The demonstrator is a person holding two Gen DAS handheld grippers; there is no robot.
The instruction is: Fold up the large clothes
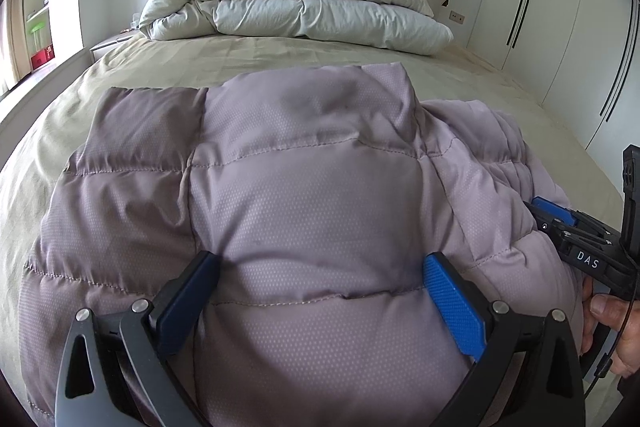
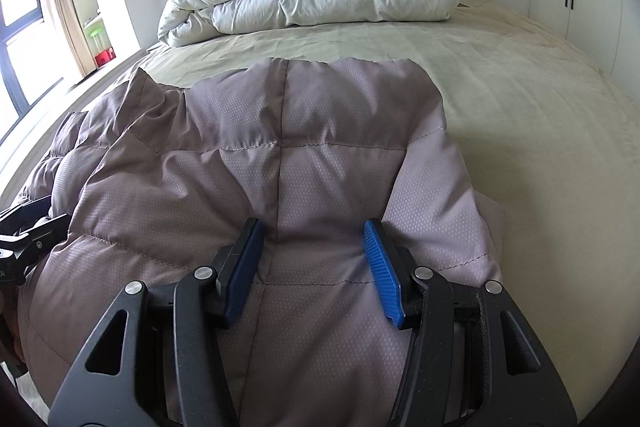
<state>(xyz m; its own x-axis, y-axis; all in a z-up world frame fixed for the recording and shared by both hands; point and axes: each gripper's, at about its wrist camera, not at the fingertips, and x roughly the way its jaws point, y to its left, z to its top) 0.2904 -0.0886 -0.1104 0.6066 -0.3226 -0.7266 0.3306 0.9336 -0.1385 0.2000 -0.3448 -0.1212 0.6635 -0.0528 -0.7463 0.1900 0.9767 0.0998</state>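
Near: I'm clamping L gripper (image 1: 320, 291) and R gripper (image 2: 314, 267) on puffy mauve jacket (image 1: 304, 187), a thick bunch squeezed btwn each pair of pads. Jacket's lying on near part of bed (image 1: 160, 67). Far: white duvet (image 1: 296, 7) stacked. Risk, I'm guessing: slick padded fabric slipping out, fold springing open.

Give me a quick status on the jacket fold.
Left gripper and right gripper both clamped on puffy jacket. Jacket bunched on bed. Nothing in the way.
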